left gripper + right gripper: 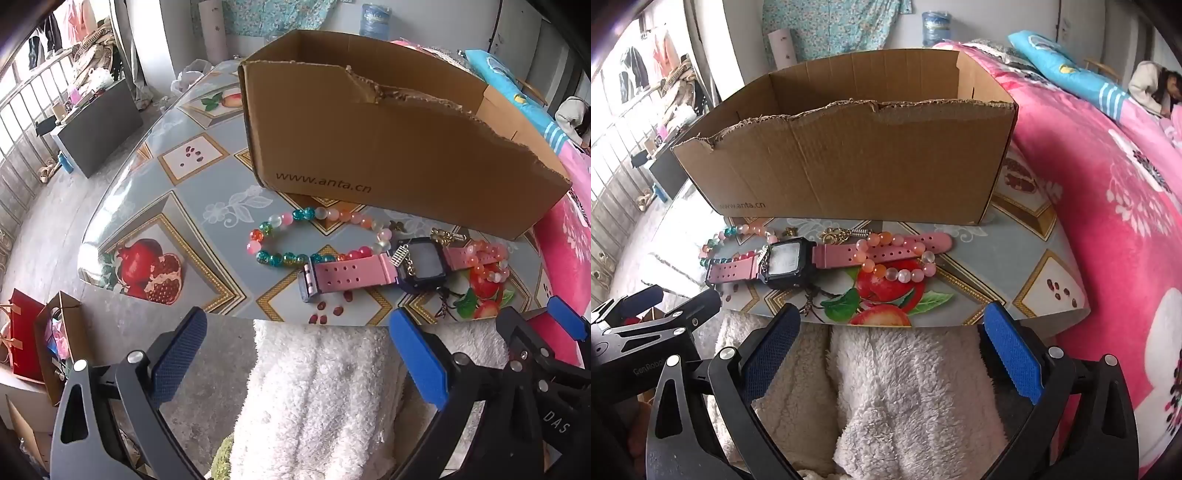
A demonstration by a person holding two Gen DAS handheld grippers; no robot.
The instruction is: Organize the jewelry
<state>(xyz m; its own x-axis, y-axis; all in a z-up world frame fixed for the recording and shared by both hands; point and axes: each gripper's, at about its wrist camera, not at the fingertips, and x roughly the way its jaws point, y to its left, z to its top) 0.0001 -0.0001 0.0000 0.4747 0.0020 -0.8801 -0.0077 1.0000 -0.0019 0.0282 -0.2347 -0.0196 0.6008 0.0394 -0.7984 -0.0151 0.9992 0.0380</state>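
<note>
A pink-strapped watch (pixel 373 271) (pixel 798 260) with a dark square face lies on the table near its front edge. A multicolour bead bracelet (pixel 295 236) (pixel 738 236) lies to its left, partly under the strap. A pink-orange bead bracelet (pixel 487 260) (pixel 897 256) lies over the right strap. Small gold charms (pixel 445 236) (pixel 838 235) sit behind the watch. An open torn cardboard box (pixel 388 147) (pixel 849 158) stands behind them. My left gripper (pixel 295 347) and right gripper (pixel 892 343) are open and empty, held before the table edge.
The small table (pixel 166 177) (pixel 1027 236) has a fruit-patterned top. A white fleece (pixel 325 391) (pixel 905 398) lies below the grippers. A pink flowered bed (pixel 1108 184) is at the right. Paper bags (pixel 40 339) stand on the floor at the left.
</note>
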